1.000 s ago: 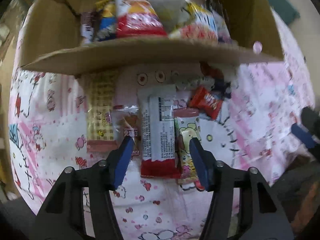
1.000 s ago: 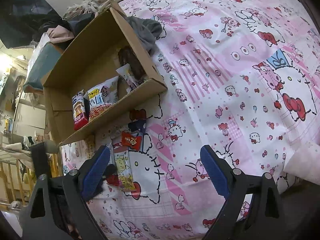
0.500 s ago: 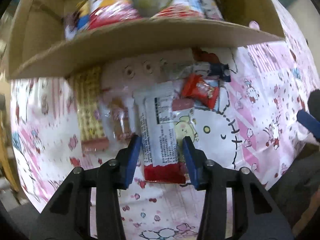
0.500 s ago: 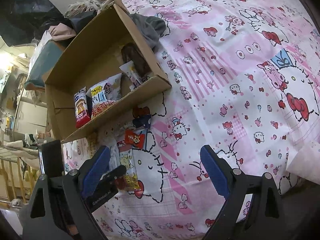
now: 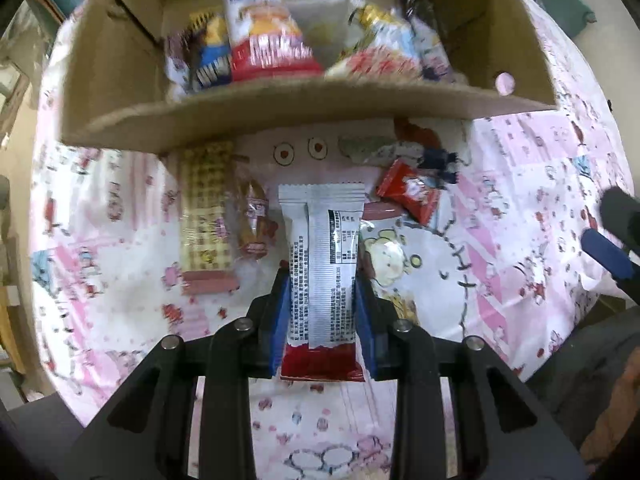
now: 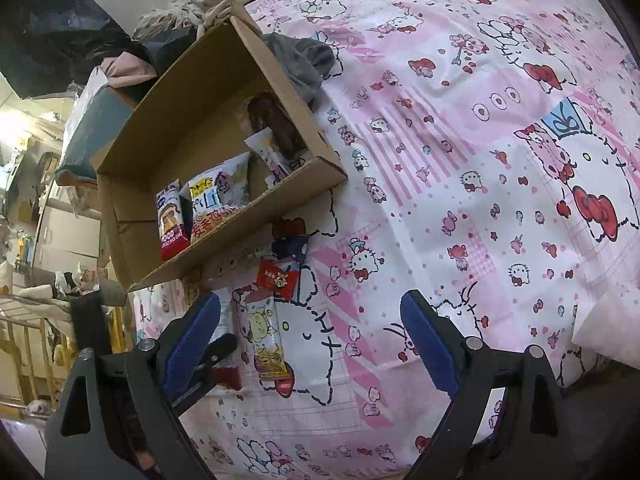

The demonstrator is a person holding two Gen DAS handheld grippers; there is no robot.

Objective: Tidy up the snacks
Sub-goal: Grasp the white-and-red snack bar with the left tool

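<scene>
The left gripper (image 5: 322, 312) pinches a silver bar (image 5: 322, 256) above the bedsheet (image 5: 500, 300), short of the box (image 5: 280, 104), which it should clear by lifting first, while the right gripper (image 6: 310, 344) hangs wide open.

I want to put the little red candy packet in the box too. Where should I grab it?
Grip the little red candy packet across its narrow middle, coming from above with the open right hand-held gripper. It lies flat and tilted on the bedsheet, so turn the fingers to match. Its crinkled ends would probably slip.
</scene>
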